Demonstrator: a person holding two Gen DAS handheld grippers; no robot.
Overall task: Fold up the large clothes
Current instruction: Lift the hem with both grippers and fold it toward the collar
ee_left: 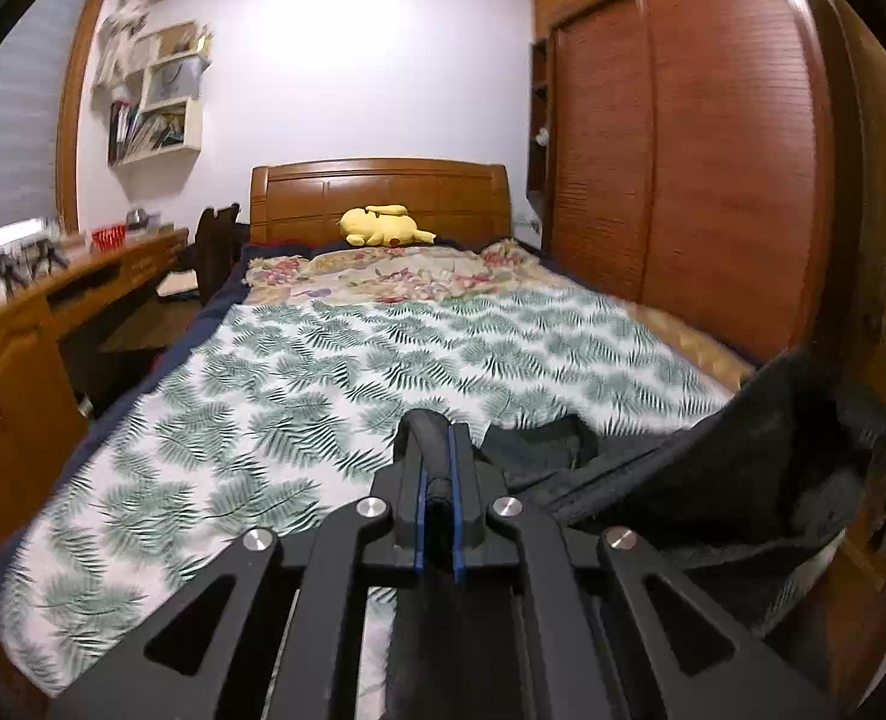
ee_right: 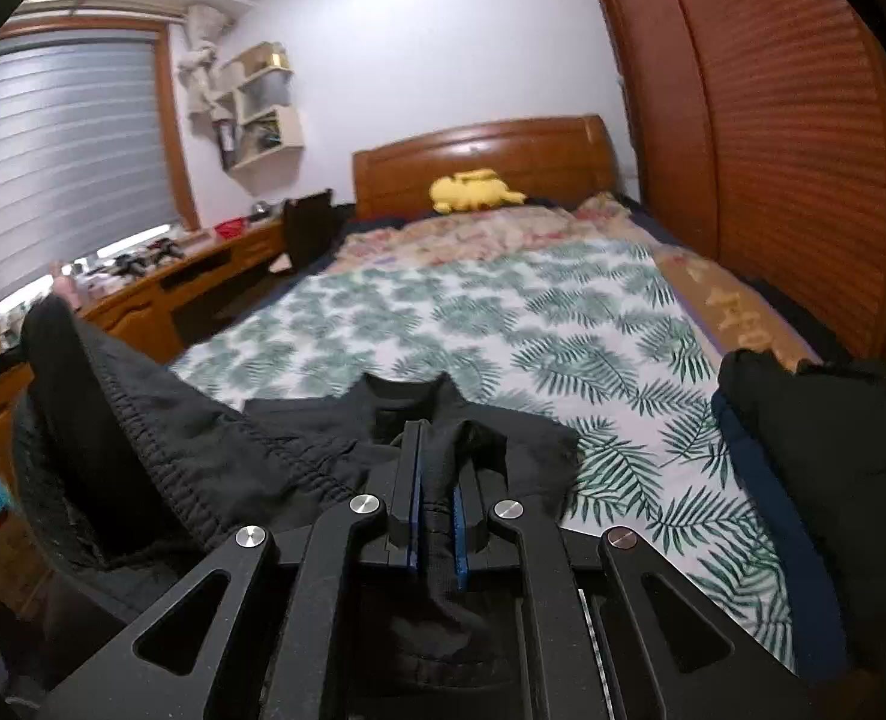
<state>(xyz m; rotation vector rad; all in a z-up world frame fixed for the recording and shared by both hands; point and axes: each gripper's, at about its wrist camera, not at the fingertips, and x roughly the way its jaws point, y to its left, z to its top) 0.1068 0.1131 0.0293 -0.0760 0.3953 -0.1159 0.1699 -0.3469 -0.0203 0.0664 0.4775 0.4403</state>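
A large black garment (ee_right: 215,450) is held up over the foot of the bed (ee_left: 299,372), which has a leaf-print cover. My left gripper (ee_left: 434,432) is shut on a rolled edge of the garment; the rest hangs away to the right in the left wrist view (ee_left: 712,468). My right gripper (ee_right: 437,450) is shut on a bunch of the same black cloth. Its gathered hem runs to the left and its collar part (ee_right: 407,402) lies on the cover ahead.
A yellow plush toy (ee_left: 383,225) lies by the wooden headboard (ee_left: 383,192). A floral blanket (ee_left: 383,276) covers the bed's far end. A wooden desk (ee_left: 53,300) stands left, a wardrobe (ee_left: 712,150) right. Another dark garment (ee_right: 820,450) lies at the bed's right edge.
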